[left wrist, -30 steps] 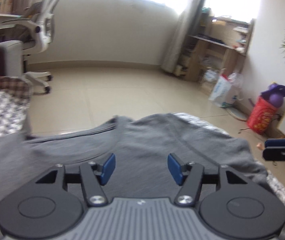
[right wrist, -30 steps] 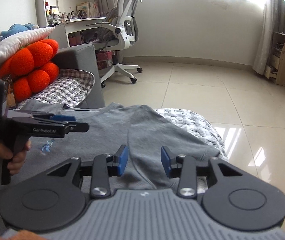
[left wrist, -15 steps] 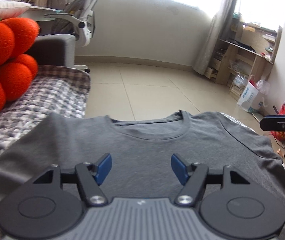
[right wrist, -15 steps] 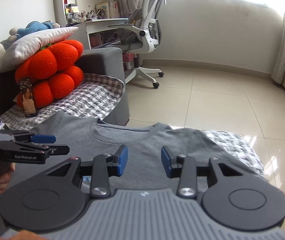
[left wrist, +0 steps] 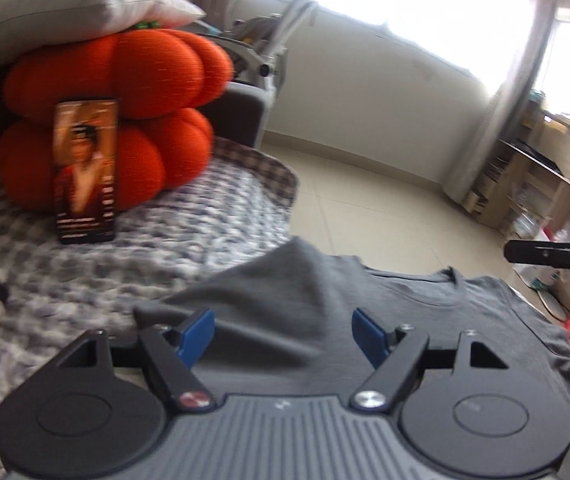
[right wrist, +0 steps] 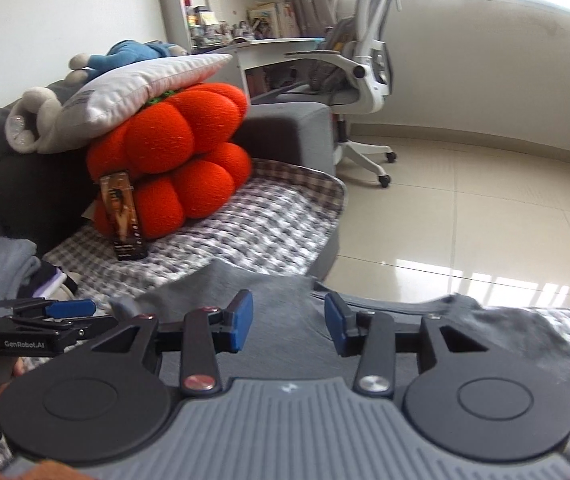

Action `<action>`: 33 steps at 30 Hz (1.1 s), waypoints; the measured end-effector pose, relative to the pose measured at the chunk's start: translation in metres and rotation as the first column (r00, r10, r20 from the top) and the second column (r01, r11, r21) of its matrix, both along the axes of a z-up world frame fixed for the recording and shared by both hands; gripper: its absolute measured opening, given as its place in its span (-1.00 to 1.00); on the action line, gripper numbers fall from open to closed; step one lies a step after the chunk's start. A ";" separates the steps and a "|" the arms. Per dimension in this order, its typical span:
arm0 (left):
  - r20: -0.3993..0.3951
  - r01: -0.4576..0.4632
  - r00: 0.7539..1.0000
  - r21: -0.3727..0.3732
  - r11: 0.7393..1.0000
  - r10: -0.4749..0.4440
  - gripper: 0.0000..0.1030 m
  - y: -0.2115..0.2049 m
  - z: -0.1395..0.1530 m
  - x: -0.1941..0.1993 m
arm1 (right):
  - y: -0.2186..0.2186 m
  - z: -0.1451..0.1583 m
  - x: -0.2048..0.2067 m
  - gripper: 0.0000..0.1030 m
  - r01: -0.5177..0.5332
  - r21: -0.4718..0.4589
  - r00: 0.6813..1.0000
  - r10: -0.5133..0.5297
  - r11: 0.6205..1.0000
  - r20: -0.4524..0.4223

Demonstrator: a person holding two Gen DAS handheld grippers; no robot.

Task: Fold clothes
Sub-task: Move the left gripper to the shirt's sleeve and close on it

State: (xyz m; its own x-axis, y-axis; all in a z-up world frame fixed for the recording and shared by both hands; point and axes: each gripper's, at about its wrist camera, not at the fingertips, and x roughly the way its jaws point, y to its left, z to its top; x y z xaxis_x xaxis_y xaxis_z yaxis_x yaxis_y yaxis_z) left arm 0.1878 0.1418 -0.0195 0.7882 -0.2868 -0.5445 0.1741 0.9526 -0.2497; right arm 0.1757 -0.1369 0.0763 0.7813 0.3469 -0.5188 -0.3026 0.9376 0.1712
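Lying flat on checkered sofa cover point(left wrist: 213, 236), grey T-shirt point(left wrist: 309, 320) spreads under and ahead of both grippers. Left gripper point(left wrist: 283, 334): jaws opening, nothing pinched, fabric below blue pads. Right gripper point(right wrist: 288, 322): jaws opening too, empty, hovering over shirt chest. Neckline point(left wrist: 425, 280) points away toward floor; long axis runs from grippers outward, left sleeve rumpled upward.

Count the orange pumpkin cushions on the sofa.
2: the top cushion sits under a white pillow; the bottom cushion rests on the checked blanket. Others may be hidden.
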 end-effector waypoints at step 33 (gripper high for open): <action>-0.225 -0.268 0.953 -0.314 0.911 0.203 -0.16 0.086 -0.069 0.052 | 0.172 -0.109 -0.006 -0.25 -0.486 -0.144 0.873 0.488 0.862 -0.024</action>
